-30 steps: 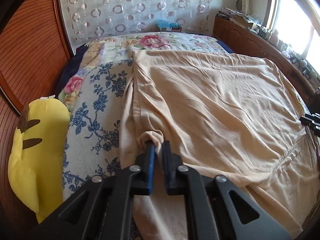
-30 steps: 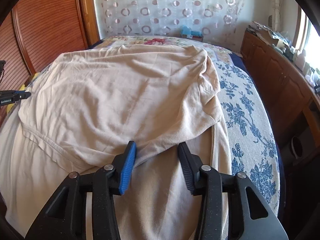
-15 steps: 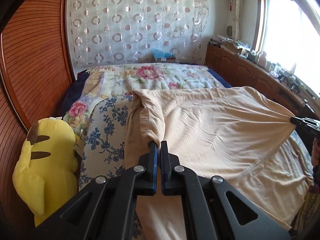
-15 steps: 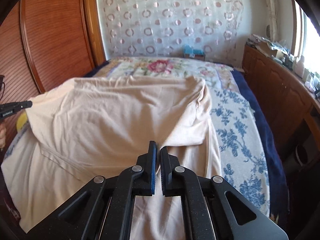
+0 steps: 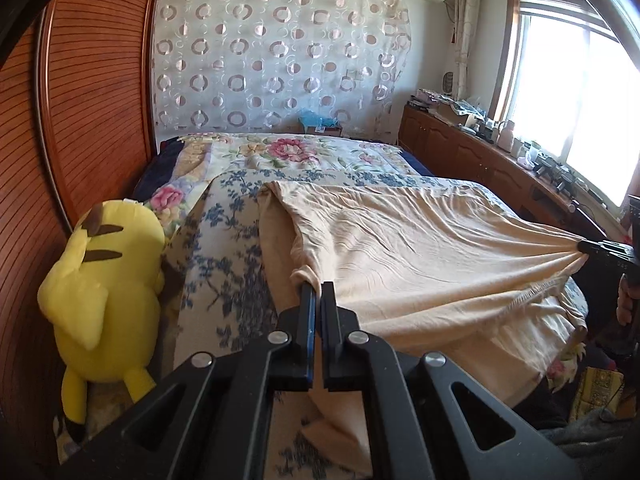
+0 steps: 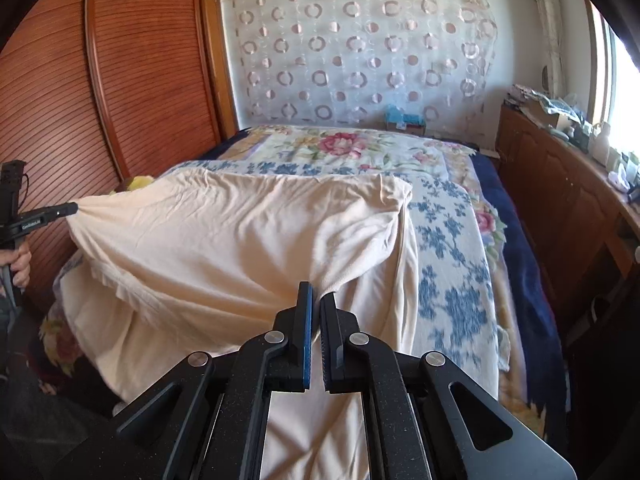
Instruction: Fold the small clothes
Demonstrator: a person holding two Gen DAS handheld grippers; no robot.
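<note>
A pale peach garment (image 5: 412, 248) (image 6: 240, 240) lies across the flowered bed, its near part lifted and stretched between both grippers. My left gripper (image 5: 318, 288) is shut on the garment's left edge, cloth bunched at the pads. My right gripper (image 6: 316, 294) is shut on the right edge. In the left wrist view the right gripper (image 5: 588, 248) shows at far right, pinching a gathered corner. The left gripper (image 6: 74, 209) shows at far left of the right wrist view, a hand (image 6: 20, 266) holding its handle. The garment's lower layer hangs toward the bed's near edge.
A yellow plush toy (image 5: 100, 292) lies at the bed's left side against the slatted wooden wall (image 5: 80, 120). The bedspread (image 6: 452, 248) has blue and pink flowers. A wooden sideboard (image 6: 560, 184) with clutter runs along the right under the window. A blue box (image 5: 320, 124) sits beyond the bed.
The right gripper closed on the garment's edge. Both grippers then rose and pulled back toward the bed's near end, lifting and stretching the cloth between them.
</note>
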